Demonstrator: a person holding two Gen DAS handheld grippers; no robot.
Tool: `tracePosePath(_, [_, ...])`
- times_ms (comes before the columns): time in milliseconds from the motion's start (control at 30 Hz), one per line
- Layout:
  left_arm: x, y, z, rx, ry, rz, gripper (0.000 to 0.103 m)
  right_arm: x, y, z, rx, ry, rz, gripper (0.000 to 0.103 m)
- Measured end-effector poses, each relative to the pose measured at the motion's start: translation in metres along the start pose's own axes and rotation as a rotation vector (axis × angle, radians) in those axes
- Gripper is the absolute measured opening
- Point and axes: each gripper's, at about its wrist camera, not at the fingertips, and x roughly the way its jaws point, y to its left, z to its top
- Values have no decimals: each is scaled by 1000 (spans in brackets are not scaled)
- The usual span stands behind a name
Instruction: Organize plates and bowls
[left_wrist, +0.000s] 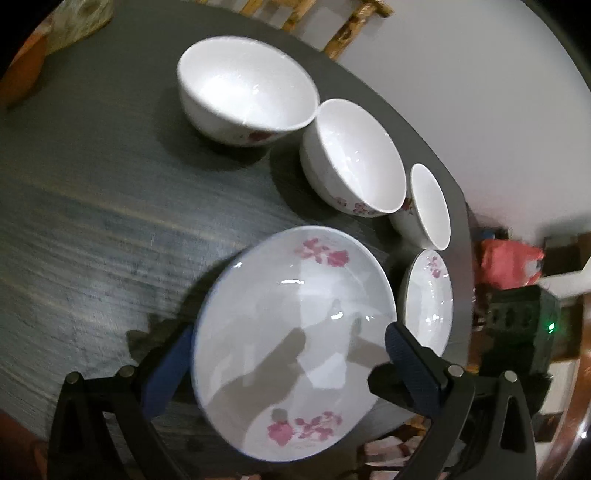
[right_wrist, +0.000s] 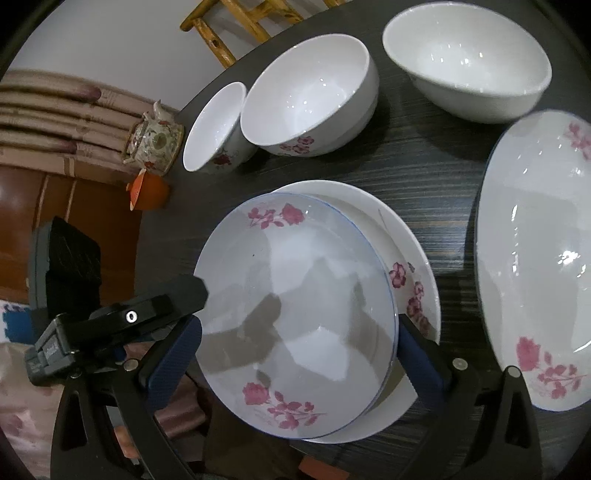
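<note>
My left gripper (left_wrist: 291, 354) is shut on a large white plate with pink flowers (left_wrist: 295, 295), fingers at its two edges, over the dark table (left_wrist: 92, 221). My right gripper (right_wrist: 299, 350) is shut on a smaller flowered plate (right_wrist: 295, 288), held just above another white plate (right_wrist: 413, 266) near the table's edge. Three white bowls stand in a row: large (left_wrist: 247, 85), medium (left_wrist: 354, 155), small (left_wrist: 428, 206). In the right wrist view they are large (right_wrist: 469, 59), medium (right_wrist: 310, 96), small (right_wrist: 218, 125), and the left gripper's plate (right_wrist: 535, 258) shows at the right.
A wooden chair (right_wrist: 236, 26) stands beyond the table. A floral teapot (right_wrist: 155, 140) and an orange object (right_wrist: 151, 190) sit off the table's left side. A small plate (left_wrist: 430, 295) lies near the table's right edge, with red bags (left_wrist: 509, 266) beyond.
</note>
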Motion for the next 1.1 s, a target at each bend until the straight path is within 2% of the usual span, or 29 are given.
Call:
tracePosePath(33, [-2, 0, 0, 6, -8, 5, 102, -2, -2, 0, 3, -7, -17, 101])
tracePosePath(267, [-10, 3, -3, 25, -38, 53, 102, -16, -14, -6, 18, -22, 23, 101])
tracePosePath(400, [-22, 3, -4, 31, -73, 53, 102, -30, -11, -8, 10, -57, 29, 101])
tracePosePath(533, [-33, -7, -3, 41, -81, 5, 102, -54, -9, -7, -8, -114, -9, 101])
tracePosePath(667, [-38, -36, -4, 107, -80, -49, 102, -80, -23, -11, 11, -161, -33, 101])
tracePosePath(733, [-34, -50, -2, 122, -57, -85, 102, -94, -34, -14, 33, -185, -46, 101])
tracePosePath(800, [-26, -66, 0, 108, -10, -155, 102, -106, -49, -16, 61, -209, -69, 101])
tracePosePath(933, [-6, -94, 4, 100, 48, -225, 102, -119, -83, -19, 117, -230, -89, 101])
tracePosePath(1100, [21, -131, 6, 139, 121, -235, 102, -127, -117, -19, 155, -246, -80, 101])
